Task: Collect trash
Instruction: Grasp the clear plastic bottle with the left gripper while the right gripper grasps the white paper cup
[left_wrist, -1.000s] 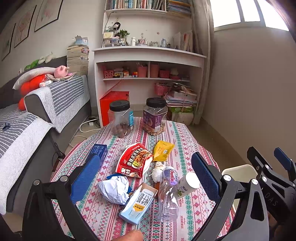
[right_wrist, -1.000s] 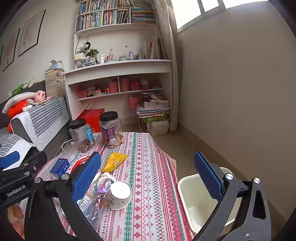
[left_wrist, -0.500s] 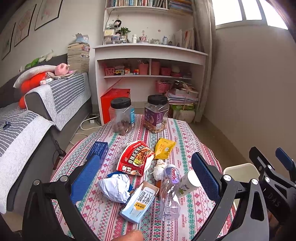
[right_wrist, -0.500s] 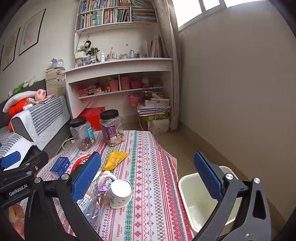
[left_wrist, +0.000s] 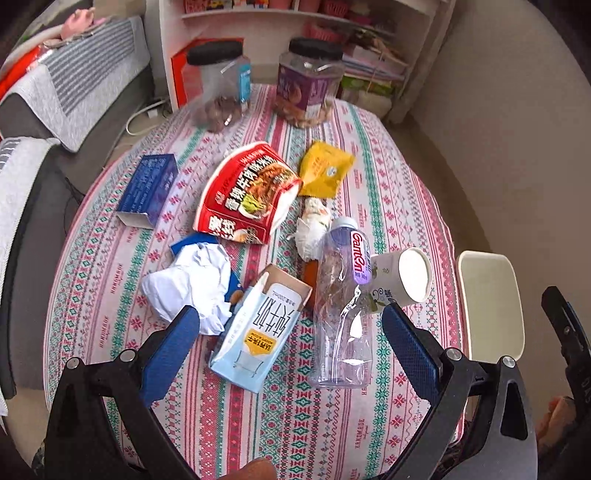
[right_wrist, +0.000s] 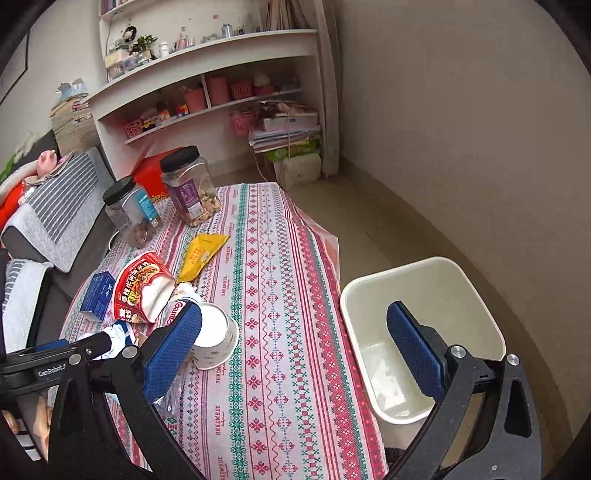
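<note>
Trash lies scattered on the patterned tablecloth (left_wrist: 388, 184): a light blue milk carton (left_wrist: 255, 332), a clear plastic bottle (left_wrist: 343, 306), a paper cup (left_wrist: 402, 280) on its side, crumpled white paper (left_wrist: 188, 284), a red noodle-bowl lid (left_wrist: 243, 195), a yellow packet (left_wrist: 323, 173) and a blue box (left_wrist: 147, 188). My left gripper (left_wrist: 291, 347) hangs open just above the carton and bottle. My right gripper (right_wrist: 295, 347) is open over the table's right edge, between the paper cup (right_wrist: 214, 339) and the white bin (right_wrist: 424, 332).
Two black-lidded snack jars (left_wrist: 221, 88) (left_wrist: 308, 81) stand at the table's far side. A grey sofa (left_wrist: 33, 122) runs along the left, white shelves (right_wrist: 207, 74) stand behind. The white bin sits on the floor to the table's right.
Both grippers have tilted downward and moved closer to the table; the trash now fills the left view and the bin fills more of the right view. Jaws stay open.
</note>
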